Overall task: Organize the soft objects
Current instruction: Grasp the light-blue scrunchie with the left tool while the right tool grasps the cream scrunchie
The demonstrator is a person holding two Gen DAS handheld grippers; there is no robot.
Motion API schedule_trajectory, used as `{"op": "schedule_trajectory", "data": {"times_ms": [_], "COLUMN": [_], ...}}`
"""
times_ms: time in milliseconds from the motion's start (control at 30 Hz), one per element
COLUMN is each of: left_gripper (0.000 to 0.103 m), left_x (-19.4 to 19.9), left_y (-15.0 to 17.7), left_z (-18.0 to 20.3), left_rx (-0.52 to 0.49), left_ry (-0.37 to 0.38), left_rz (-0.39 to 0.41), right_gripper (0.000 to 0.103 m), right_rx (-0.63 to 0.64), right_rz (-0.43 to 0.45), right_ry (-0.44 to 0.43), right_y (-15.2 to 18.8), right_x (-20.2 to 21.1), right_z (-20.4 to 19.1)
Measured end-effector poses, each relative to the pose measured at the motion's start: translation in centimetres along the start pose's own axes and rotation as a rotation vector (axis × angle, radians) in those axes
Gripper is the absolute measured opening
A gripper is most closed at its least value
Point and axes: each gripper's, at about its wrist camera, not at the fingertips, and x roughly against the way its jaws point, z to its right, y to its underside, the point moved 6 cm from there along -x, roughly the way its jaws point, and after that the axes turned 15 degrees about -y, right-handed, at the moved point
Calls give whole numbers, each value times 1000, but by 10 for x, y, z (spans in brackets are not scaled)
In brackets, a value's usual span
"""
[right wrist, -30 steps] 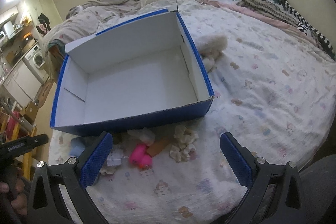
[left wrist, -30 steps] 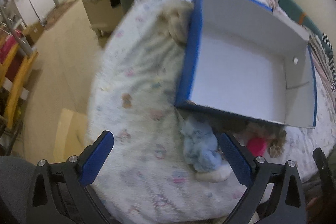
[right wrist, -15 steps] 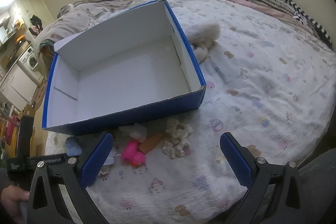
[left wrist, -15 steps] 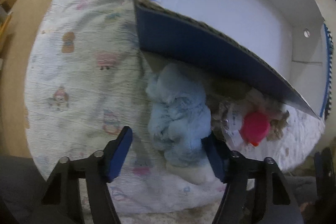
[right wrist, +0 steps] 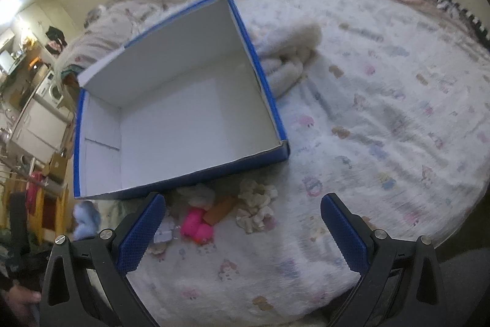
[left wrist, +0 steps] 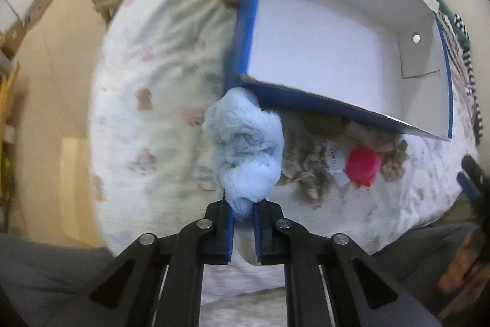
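Two tongs: the left tongs (left wrist: 243, 212) are closed narrowly on the lower end of the blue plush toy (left wrist: 245, 146); the right tongs (right wrist: 242, 232) stand wide apart and hold nothing.
Plush position: centre of the left wrist frame, its upper end touching the near corner of the blue box (left wrist: 248, 20); whether it is lifted clear of the bed (left wrist: 159, 100) cannot be told.
Box: blue outside, white inside, nothing visible in it, filling the upper right of the left wrist frame.
Remaining items: a pink toy (right wrist: 196, 227), an orange piece (right wrist: 220, 209) and a cream fluffy bundle (right wrist: 255, 201) lie on the bed just in front of the box wall, at lower centre of the right wrist frame.
Step in hand: judged to be the first pick, with the plush gripped and not yet in the box.
Next move: likely a lift over the near wall, then release above the white floor.
Hard to make out: grey-brown soft items (left wrist: 303, 161) beside the plush are blurred and partly under the box edge; a pale woolly heap (right wrist: 291, 51) behind the box is half hidden.
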Motion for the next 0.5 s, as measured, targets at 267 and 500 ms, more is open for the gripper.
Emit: {"op": "schedule_trajectory", "data": {"times_ms": [267, 500], "left_gripper": [10, 10], "left_x": [-10, -15], "left_y": [-14, -15], "left_z": [-16, -14], "left_rx": [-7, 16], "left_ry": [-44, -42], "left_rz": [48, 56], "right_gripper": [74, 60], "right_rx": [-146, -107], "right_rz": [-250, -308], "right_ry": [34, 115], "right_y": [12, 26], "right_x": [-56, -104], "right_z": [41, 38]}}
